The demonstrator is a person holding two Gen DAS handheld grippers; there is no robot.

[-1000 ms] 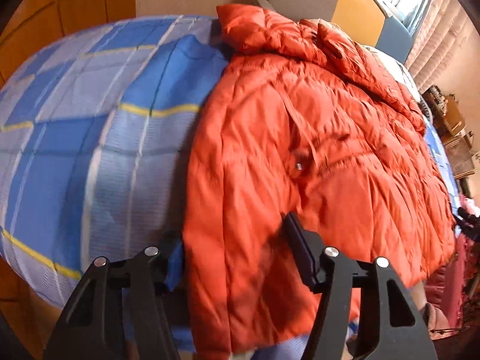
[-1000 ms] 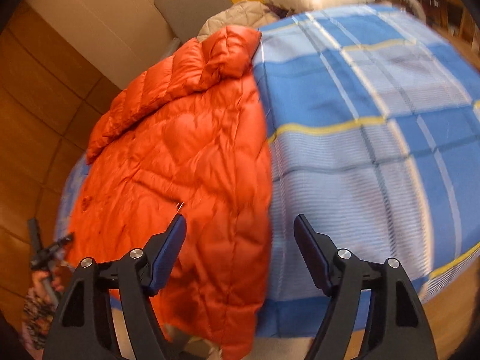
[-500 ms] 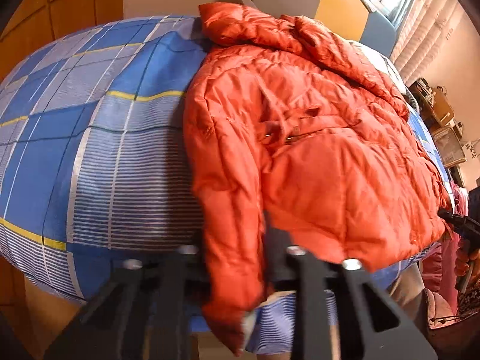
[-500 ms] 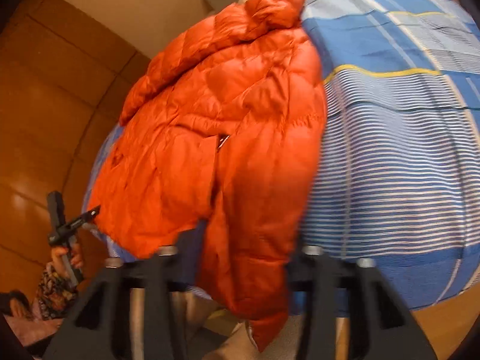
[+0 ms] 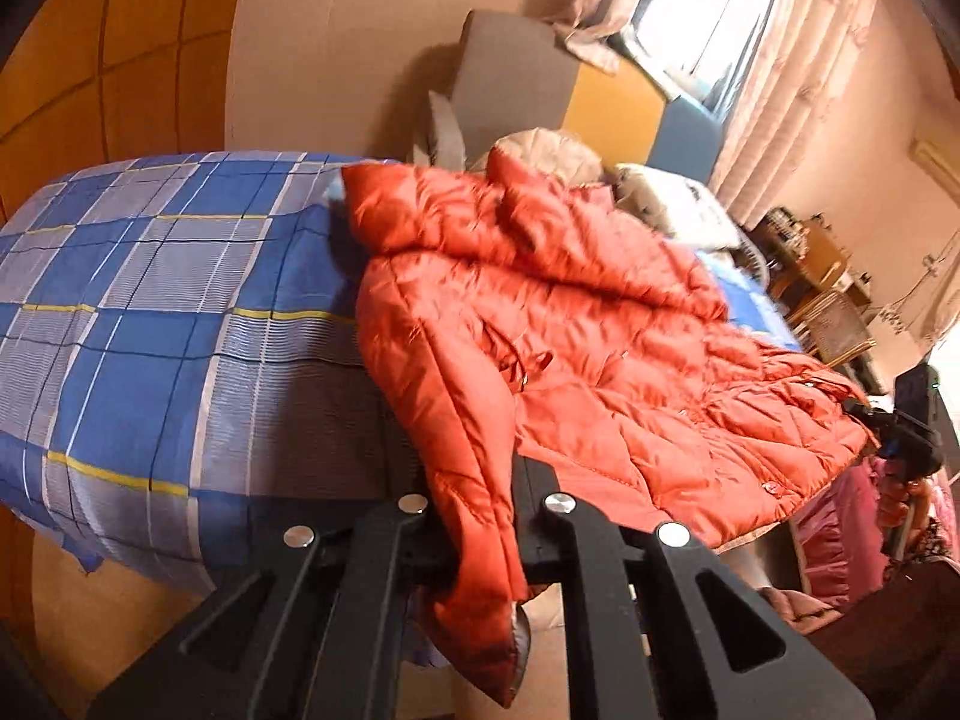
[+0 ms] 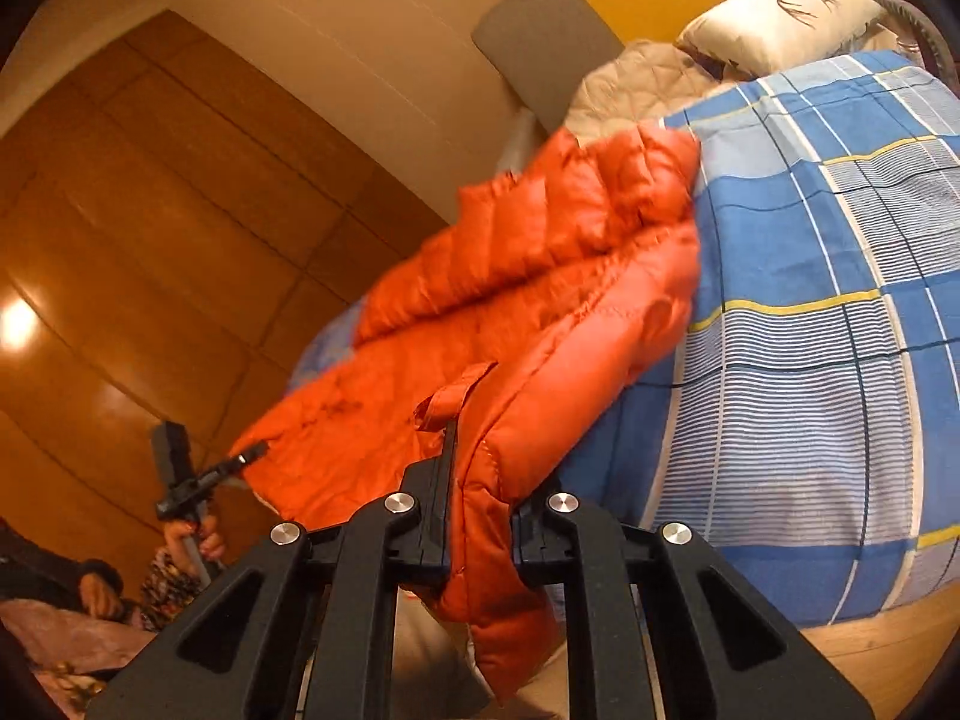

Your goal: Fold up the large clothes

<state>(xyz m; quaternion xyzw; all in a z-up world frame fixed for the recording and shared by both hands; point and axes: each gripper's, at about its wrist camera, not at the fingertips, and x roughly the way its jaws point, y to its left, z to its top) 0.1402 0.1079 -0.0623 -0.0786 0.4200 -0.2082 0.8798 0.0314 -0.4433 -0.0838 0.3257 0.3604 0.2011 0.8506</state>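
On the bed (image 5: 150, 324), both grippers' fingers are closing, clamping the orange jacket (image 5: 600, 360)'s sleeves; slick padding could slip free.

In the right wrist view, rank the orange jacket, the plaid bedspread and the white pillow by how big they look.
1. plaid bedspread and orange jacket: similar; the jacket is nearer the camera, so unranked.
2. white pillow: smallest, though farthest away.

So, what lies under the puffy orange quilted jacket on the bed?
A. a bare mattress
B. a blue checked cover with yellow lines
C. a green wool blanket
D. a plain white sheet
B: the puffy orange quilted jacket is spread on a blue checked cover with thin yellow lines.
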